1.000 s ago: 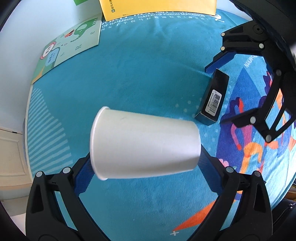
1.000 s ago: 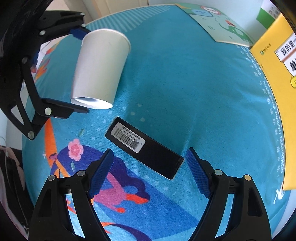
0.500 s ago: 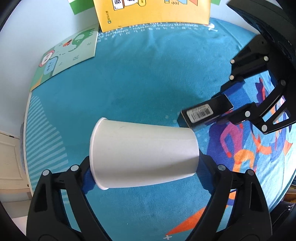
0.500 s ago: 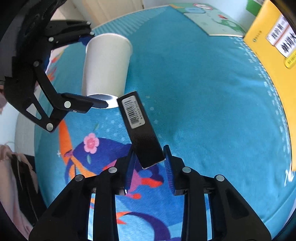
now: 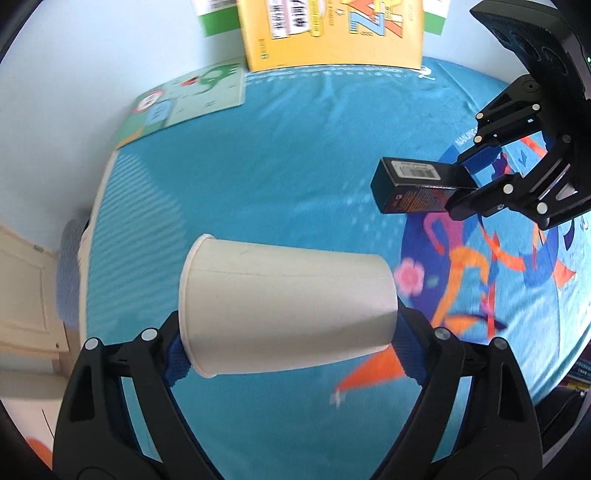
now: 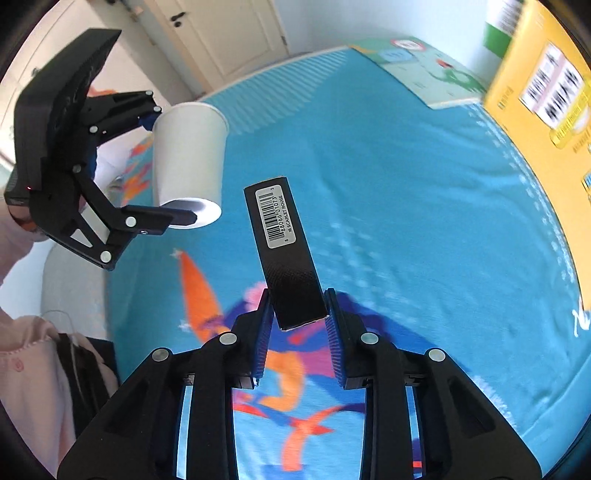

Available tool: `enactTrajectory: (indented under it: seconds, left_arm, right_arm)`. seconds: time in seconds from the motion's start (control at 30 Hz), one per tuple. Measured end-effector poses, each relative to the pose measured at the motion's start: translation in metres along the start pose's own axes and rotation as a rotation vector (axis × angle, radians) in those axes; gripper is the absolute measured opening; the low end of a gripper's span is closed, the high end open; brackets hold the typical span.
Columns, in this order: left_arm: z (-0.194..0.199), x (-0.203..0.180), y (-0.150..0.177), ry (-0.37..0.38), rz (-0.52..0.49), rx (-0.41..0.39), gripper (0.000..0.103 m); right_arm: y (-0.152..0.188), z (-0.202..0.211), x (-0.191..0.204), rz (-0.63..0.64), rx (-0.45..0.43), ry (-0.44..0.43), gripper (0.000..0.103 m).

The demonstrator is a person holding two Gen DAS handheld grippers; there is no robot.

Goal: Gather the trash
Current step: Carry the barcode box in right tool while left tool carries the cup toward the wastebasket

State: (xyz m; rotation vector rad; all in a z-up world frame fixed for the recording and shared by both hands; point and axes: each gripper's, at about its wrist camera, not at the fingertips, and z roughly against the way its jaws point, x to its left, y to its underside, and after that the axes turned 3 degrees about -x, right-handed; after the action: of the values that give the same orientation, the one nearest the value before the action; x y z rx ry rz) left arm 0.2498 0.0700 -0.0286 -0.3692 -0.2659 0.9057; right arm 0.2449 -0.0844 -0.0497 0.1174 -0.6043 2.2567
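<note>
Left tongs (image 5: 290,341) grasp a white paper cup (image 5: 286,308) end to end, one blue pad against the rim, the other against the base. Cup lies sideways between the fingers, clear of the blue patterned cloth (image 5: 288,177) below it. In the right wrist view the same cup (image 6: 190,158) shows mouth downward, at upper left, with the left tongs (image 6: 166,168) around it.

Right tongs (image 6: 297,314) clenched on the near end of a slim black box (image 6: 286,254), pads pressing both its long sides. Box juts forward from the fingers, barcode label facing up, lifted off the cloth. From the left wrist view the box (image 5: 413,182) hangs at right, well apart from the cup.

Yellow book (image 5: 332,33) stands at the far edge of the cloth; green picture book (image 5: 184,101) lies flat beside it. Pale door (image 6: 221,40) beyond.
</note>
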Motion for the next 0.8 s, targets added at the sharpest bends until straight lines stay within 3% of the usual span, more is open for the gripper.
enactTrajectory:
  seconds: [0.2,0.47,0.8]
  left_arm:
    - [0.039,0.028,0.080,-0.069,0.151,0.006,0.085]
    - [0.088,0.059,0.226,-0.177,0.431,0.061,0.085]
    - [0.126,0.063,0.378,-0.244,0.753,0.120,0.085]
  right_arm:
    - [-0.029,-0.015,0.075,0.138,0.009,-0.083,0.029]
    - [-0.060,-0.064,0.197,0.356,0.063,-0.218,0.029]
    - [-0.080,-0.124,0.337,0.615,0.161,-0.375,0.029]
